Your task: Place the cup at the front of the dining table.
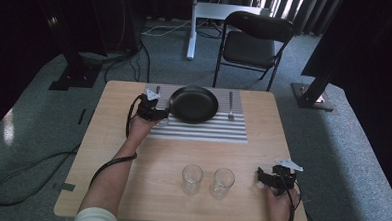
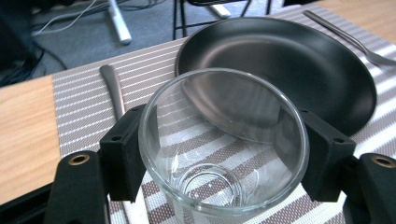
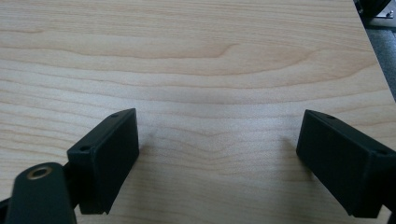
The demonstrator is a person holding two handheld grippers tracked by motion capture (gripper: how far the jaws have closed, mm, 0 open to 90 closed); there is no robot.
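Left hand-held gripper (image 2: 223, 154) pinching a clear drinking glass (image 2: 224, 144), one black pad (image 2: 122, 156) pressed on each side of its wall, mouth tilted toward the camera. Held over the striped placemat (image 2: 84, 107), just beside the near-left rim of the black plate (image 2: 299, 60); in the high view, same glass (image 1: 162, 121) at the placemat's left part, touching or nearly touching the plate edge, cannot tell which. A knife (image 2: 114, 88) lying on the placemat left of the plate, a fork (image 2: 345, 37) on its right. Right hand-held gripper (image 3: 219, 158) spread wide with nothing between the pads, resting low over bare wood of the tabletop (image 3: 210, 60) near its front right corner. Two more empty glasses (image 1: 192, 179) (image 1: 222, 182) upright side by side near the front edge, well apart from the placemat.
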